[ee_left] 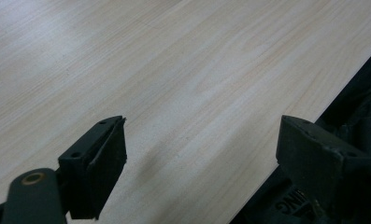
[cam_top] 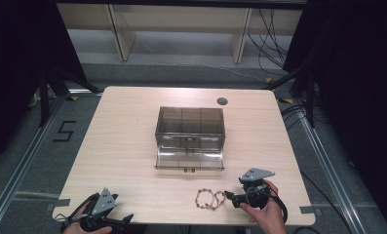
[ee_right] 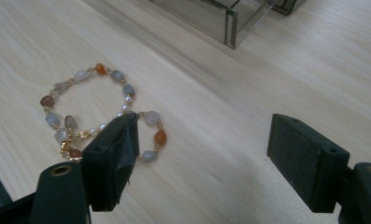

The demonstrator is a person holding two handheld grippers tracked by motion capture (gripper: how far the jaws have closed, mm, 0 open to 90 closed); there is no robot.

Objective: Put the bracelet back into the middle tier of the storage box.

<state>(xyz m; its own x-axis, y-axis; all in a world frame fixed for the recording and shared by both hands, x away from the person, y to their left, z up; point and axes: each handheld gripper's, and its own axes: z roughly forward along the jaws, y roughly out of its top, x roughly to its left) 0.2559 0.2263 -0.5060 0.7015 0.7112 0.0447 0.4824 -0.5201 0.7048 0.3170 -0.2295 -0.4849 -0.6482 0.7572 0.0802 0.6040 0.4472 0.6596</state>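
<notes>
A beaded bracelet [cam_top: 209, 198] [ee_right: 87, 109] of grey, white and orange stones on a gold chain lies on the wooden table [cam_top: 132, 126] near its front edge. My right gripper [cam_top: 228, 198] [ee_right: 202, 149] sits just right of it, low over the table, jaws open and empty; one jaw overlaps the bracelet's end in the right gripper view. My left gripper [cam_top: 126, 220] [ee_left: 199, 158] rests at the table's front left edge, open, with bare wood between its jaws. A smoky clear plastic box [cam_top: 189, 131] with its front drawer pulled out stands mid-table.
The box's clear corner [ee_right: 230, 21] lies ahead of the right gripper. A dark round cable hole [cam_top: 222, 101] marks the far right of the table. The table's front edge [ee_left: 295, 135] runs just beside my left gripper.
</notes>
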